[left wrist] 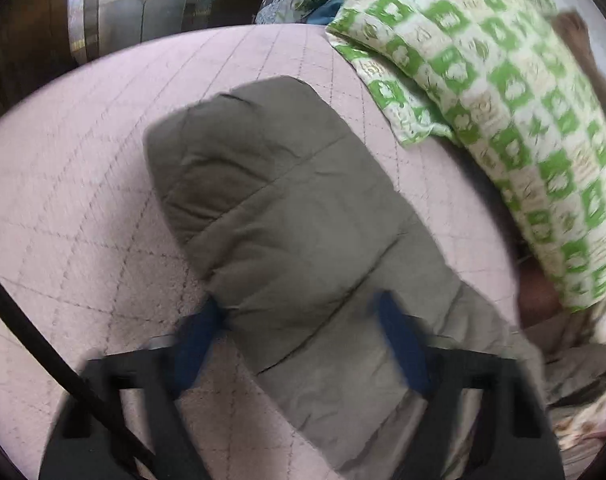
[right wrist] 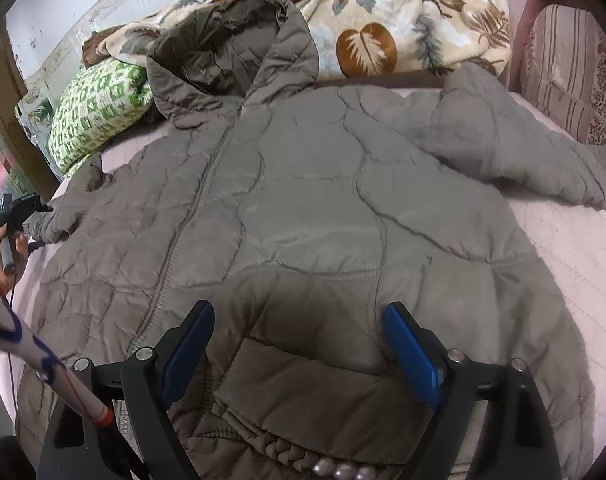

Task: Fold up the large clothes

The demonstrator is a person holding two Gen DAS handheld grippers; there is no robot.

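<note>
A large grey-brown quilted hooded jacket (right wrist: 295,208) lies front up on a pink quilted bed cover (right wrist: 575,256). Its zip runs down the middle and its hood rests against the bedding at the back. In the left wrist view one sleeve (left wrist: 287,216) lies stretched on the cover (left wrist: 71,184). My left gripper (left wrist: 299,316) is open with its blue pads on either side of the sleeve. It also shows in the right wrist view (right wrist: 19,208) at the sleeve's end. My right gripper (right wrist: 299,320) is open, just above the jacket's lower front near a pocket flap.
A green-and-white patterned pillow (left wrist: 503,92) lies at the head of the bed, also in the right wrist view (right wrist: 99,112). A leaf-print blanket (right wrist: 383,32) is heaped behind the hood. A striped cushion (right wrist: 571,72) sits at the right. Dark furniture (left wrist: 135,0) stands beyond the bed.
</note>
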